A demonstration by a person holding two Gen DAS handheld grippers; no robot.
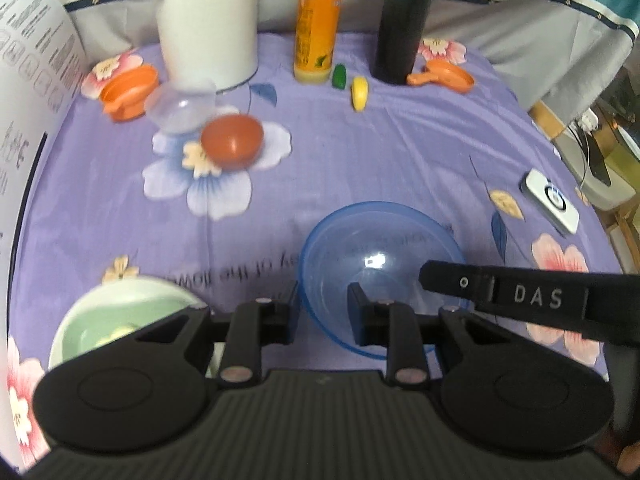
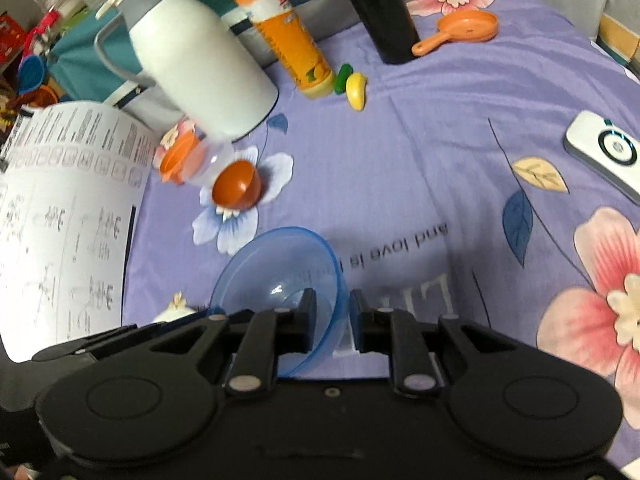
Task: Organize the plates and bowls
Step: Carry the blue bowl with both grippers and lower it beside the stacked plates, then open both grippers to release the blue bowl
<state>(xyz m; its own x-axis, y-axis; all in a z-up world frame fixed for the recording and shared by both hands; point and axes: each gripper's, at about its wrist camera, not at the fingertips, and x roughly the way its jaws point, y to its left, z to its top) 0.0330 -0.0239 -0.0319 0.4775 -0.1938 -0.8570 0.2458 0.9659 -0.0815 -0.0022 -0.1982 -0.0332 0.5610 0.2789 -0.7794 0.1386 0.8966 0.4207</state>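
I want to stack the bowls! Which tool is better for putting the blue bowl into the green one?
Probably the left tool: its fingers straddle the blue bowl at its rim, and the green bowl sits right beside it. The right tool straddles the rim too, but on the far side.
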